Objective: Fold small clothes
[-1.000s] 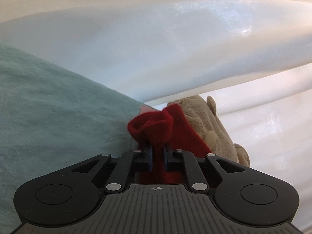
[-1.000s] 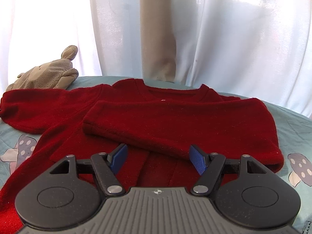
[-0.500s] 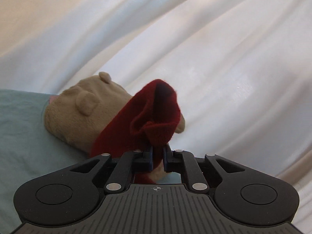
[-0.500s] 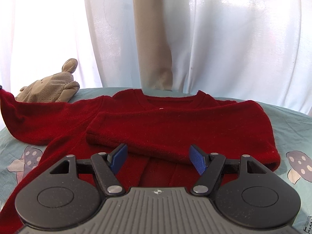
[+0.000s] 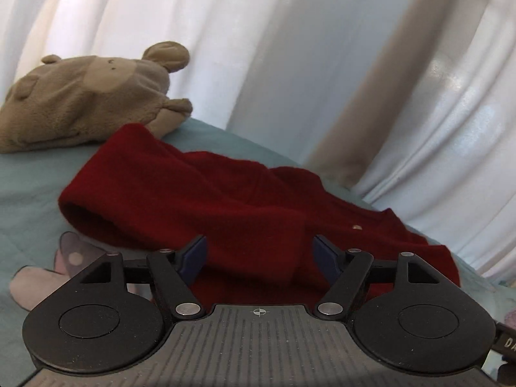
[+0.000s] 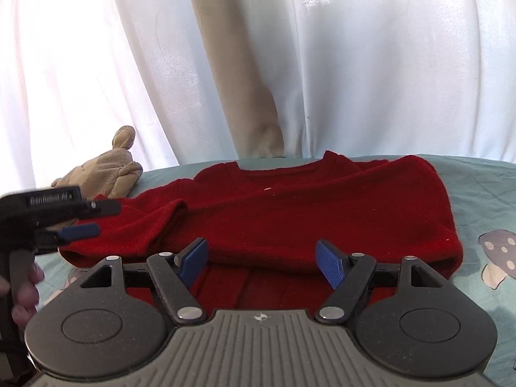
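A small red sweater point(image 6: 322, 213) lies on the pale teal bed cover point(image 6: 493, 183), collar toward the curtain, with both sleeves folded across its body. In the left wrist view the left sleeve point(image 5: 180, 193) lies over the sweater, its cuff toward the left. My left gripper point(image 5: 259, 254) is open and empty just above the sleeve; it also shows at the left of the right wrist view point(image 6: 87, 219). My right gripper point(image 6: 261, 258) is open and empty, hovering over the sweater's lower middle.
A beige plush toy point(image 5: 87, 96) lies behind the sweater's left shoulder, also seen in the right wrist view point(image 6: 109, 171). White curtains point(image 6: 354, 64) hang behind the bed. Mushroom prints point(image 6: 500, 258) mark the cover at the right.
My left gripper carried the left sleeve up and across onto the sweater's body, then opened and let it go. The right gripper stayed open and backed off slightly.
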The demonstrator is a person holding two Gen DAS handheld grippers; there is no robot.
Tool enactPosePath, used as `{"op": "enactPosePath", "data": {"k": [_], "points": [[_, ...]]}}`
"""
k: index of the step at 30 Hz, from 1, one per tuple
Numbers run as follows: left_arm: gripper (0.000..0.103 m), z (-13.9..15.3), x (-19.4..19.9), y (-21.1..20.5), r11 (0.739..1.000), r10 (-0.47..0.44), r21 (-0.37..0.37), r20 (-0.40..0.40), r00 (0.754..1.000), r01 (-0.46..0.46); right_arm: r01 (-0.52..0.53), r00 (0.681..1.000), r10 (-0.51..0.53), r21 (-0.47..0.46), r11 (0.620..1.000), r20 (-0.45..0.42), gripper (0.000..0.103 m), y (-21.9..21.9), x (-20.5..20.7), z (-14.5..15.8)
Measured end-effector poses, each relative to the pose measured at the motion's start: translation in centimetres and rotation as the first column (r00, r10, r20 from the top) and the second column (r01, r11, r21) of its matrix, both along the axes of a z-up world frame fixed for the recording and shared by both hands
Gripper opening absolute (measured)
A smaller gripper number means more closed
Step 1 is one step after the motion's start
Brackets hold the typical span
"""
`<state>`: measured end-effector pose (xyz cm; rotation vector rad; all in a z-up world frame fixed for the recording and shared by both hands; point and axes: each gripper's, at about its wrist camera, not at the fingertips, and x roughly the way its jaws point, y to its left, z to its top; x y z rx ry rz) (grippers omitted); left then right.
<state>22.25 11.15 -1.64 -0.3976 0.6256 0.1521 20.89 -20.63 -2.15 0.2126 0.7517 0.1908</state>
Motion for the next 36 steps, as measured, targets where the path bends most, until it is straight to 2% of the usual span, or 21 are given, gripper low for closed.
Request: {"op": "enactPosePath", "data": {"k": [2, 6, 10, 11, 12, 13, 15, 16, 19, 22, 26, 29, 31, 34, 36], "points": [[0.078, -0.6, -0.8, 2.3, 0.997, 0.071, 0.017, -0.035, 0.997, -0.070, -0.027, 0.999, 0.029, 0.084, 0.996, -0.028, 0.074, 0.2, 1.2, -0.3], [0.077, -1.4, -1.6, 6.0, 0.982, 0.175, -0.053, -0.111, 0.978, -0.182, -0.096, 0.988, 0.125, 0.272, 0.957, -0.093, 0.074, 2.3, 4.7, -1.7], [0.078, -1.9, -2.4, 6.9, 0.974, 0.215, -0.040, -0.142, 0.966, -0.223, -0.106, 0.962, 0.199, 0.418, 0.902, -0.185, 0.074, 5.3, 8.7, -4.3], [0.078, -2.0, -2.7, 7.0, 0.973, 0.222, -0.032, -0.148, 0.964, -0.229, -0.098, 0.953, 0.215, 0.455, 0.885, -0.212, 0.070, 6.0, 9.5, -5.1], [0.078, -2.0, -3.0, 7.1, 0.971, 0.230, -0.026, -0.154, 0.961, -0.237, -0.094, 0.944, 0.230, 0.478, 0.873, -0.235, 0.067, 6.8, 10.1, -5.8], [0.078, -2.1, -3.2, 7.5, 0.970, 0.236, -0.027, -0.159, 0.959, -0.243, -0.094, 0.937, 0.239, 0.472, 0.877, -0.256, 0.062, 7.6, 10.6, -6.3], [0.078, -2.6, -3.3, 8.0, 0.969, 0.236, -0.032, -0.169, 0.957, -0.244, -0.078, 0.927, 0.231, 0.449, 0.890, -0.296, 0.061, 8.8, 11.1, -7.1], [0.078, -2.7, -3.4, 8.1, 0.970, 0.232, -0.030, -0.174, 0.957, -0.240, -0.070, 0.921, 0.237, 0.470, 0.880, -0.307, 0.060, 9.1, 11.1, -7.6], [0.078, -3.2, -3.3, 8.5, 0.973, 0.225, -0.012, -0.190, 0.955, -0.232, -0.038, 0.904, 0.249, 0.517, 0.855, -0.346, 0.047, 9.8, 11.6, -8.7], [0.078, -3.5, -2.9, 8.9, 0.970, 0.240, 0.006, -0.199, 0.950, -0.244, -0.065, 0.910, 0.261, 0.513, 0.856, -0.321, 0.016, 10.7, 11.9, -8.5], [0.073, -3.5, -1.5, 9.4, 0.968, 0.251, 0.046, -0.197, 0.948, -0.247, -0.160, 0.954, 0.251, 0.430, 0.888, -0.162, 0.015, 10.7, 10.9, -4.2], [0.058, -3.6, 0.1, 9.6, 0.966, 0.256, 0.093, -0.215, 0.942, -0.241, -0.201, 0.975, 0.223, 0.376, 0.905, -0.018, 0.015, 8.4, 9.8, 0.0], [0.046, -3.7, 0.7, 9.7, 0.973, 0.232, 0.062, -0.216, 0.948, -0.224, -0.197, 0.980, 0.188, 0.295, 0.935, 0.059, 0.015, 6.1, 9.0, 2.2], [0.031, -3.8, 1.6, 9.1, 0.983, 0.184, 0.034, -0.220, 0.958, -0.181, -0.115, 0.991, 0.099, 0.191, 0.975, 0.088, 0.015, 2.2, 8.6, 3.2], [0.026, -4.0, 2.0, 8.3, 0.989, 0.147, 0.031, -0.228, 0.962, -0.144, -0.031, 0.999, 0.026, 0.161, 0.986, 0.035, 0.015, -0.4, 9.0, 2.1]]}}
